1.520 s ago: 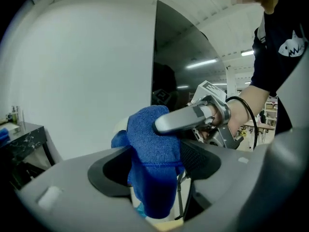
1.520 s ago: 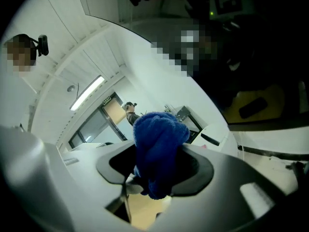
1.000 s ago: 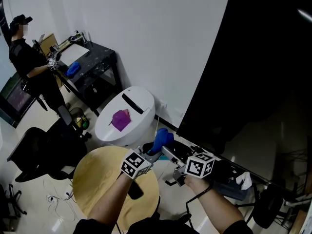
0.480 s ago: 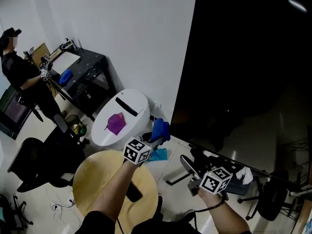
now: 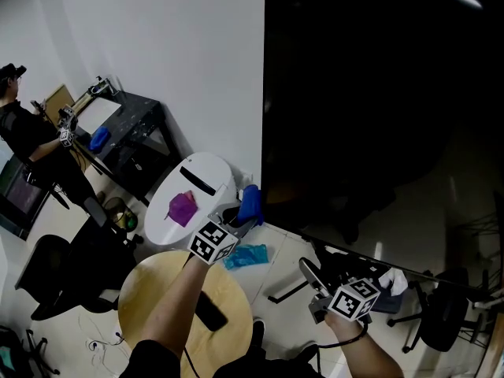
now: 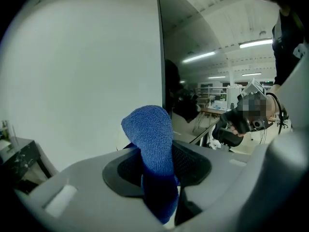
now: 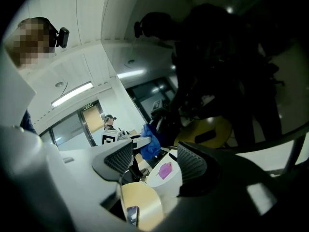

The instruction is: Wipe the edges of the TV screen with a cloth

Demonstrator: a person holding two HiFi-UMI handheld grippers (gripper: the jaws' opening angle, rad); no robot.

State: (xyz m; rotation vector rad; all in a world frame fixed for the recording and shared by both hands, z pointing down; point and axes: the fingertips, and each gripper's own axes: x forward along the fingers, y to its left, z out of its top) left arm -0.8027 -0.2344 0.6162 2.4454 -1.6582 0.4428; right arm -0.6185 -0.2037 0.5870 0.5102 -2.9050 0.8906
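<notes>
The cloth, blue and fuzzy, is pinched between the closed jaws of the left gripper. In the left gripper view the cloth stands up out of the left gripper as a rounded fold, and its lower end disappears down between the black pads. It sits by the lower left corner of the TV screen, just beside the left edge, where the dark glass meets the white wall. No view settles whether the cloth touches the edge.

The right gripper is lower and further right, well apart from the cloth, under the bottom edge of the screen. In its own view the right gripper has its jaws standing apart with nothing between them. That view looks into the glossy screen, so most of what shows there is dim reflection.

In the head view the screen is cut off at the top and at the right, and its surface is almost pure black. The left gripper view shows the TV screen only as a mirror of ceiling lights and the room. The things under the screen at the right are dark and tangled, hard to tell apart. A round wooden table lies below the left arm, with a phone on it.
</notes>
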